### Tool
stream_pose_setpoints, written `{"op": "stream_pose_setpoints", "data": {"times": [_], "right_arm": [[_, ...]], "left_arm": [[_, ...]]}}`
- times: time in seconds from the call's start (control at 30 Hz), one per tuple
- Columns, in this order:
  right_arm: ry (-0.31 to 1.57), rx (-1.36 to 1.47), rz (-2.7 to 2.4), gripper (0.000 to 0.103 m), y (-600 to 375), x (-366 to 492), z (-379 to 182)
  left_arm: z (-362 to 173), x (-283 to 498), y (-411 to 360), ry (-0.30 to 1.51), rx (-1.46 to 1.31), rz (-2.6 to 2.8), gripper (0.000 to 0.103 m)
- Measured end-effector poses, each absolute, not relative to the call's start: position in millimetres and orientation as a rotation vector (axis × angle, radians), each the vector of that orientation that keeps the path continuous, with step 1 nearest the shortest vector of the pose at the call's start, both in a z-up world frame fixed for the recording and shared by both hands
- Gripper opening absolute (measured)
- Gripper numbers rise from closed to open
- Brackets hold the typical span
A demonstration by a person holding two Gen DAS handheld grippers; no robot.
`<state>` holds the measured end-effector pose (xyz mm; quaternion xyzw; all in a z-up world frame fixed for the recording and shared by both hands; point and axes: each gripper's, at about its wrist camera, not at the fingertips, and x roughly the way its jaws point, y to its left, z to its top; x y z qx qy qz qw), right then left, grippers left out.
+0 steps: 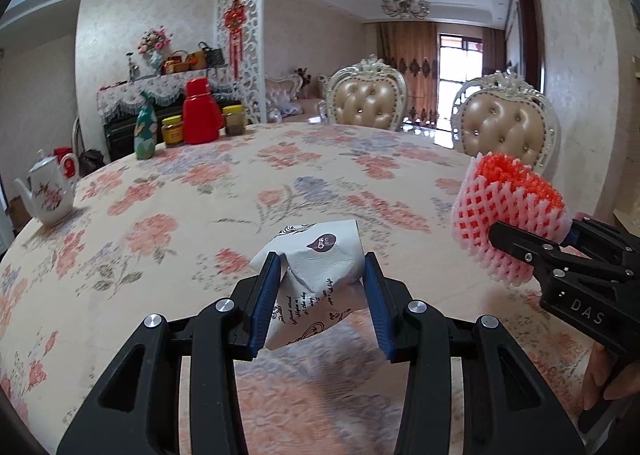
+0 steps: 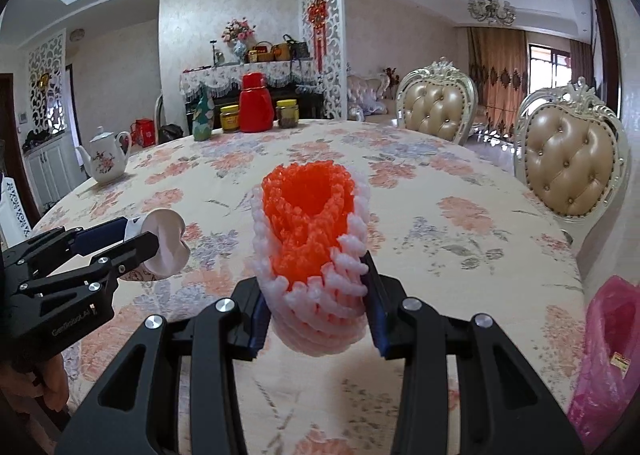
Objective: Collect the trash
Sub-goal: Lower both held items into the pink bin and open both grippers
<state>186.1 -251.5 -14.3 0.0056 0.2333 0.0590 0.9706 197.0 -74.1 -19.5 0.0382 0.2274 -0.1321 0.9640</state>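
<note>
In the left wrist view the left gripper fills the lower centre, its jaws drawn in to a narrow gap and clamped on a crumpled white paper packet printed with dark script and a round purple mark. The packet hangs above the floral table, lifted clear of the cloth. At the right edge the right gripper enters from the side, its jaws pinching a foam fruit net, pink-white mesh outside and orange within. A hand shows below it at the lower right.

The right wrist view puts the right gripper at lower centre, its jaws narrowed against both sides of the foam fruit net; here the net's open orange mouth faces upward, ringed by white mesh. At the left edge the left gripper holds the paper packet, seen end-on as a pale roll. Only this view shows a pink plastic bag at the lower right edge.
</note>
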Motion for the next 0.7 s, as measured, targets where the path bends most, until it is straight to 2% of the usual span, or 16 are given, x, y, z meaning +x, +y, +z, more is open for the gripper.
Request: {"op": "stream_pose_setpoints", "data": {"times": [0.7], "right_arm": [[0.406,0.078,-0.230,0.040,-410,121,-11]], "left_arm": [[-15,192,-223,0.402,0.145,-0.581,0.040]]}}
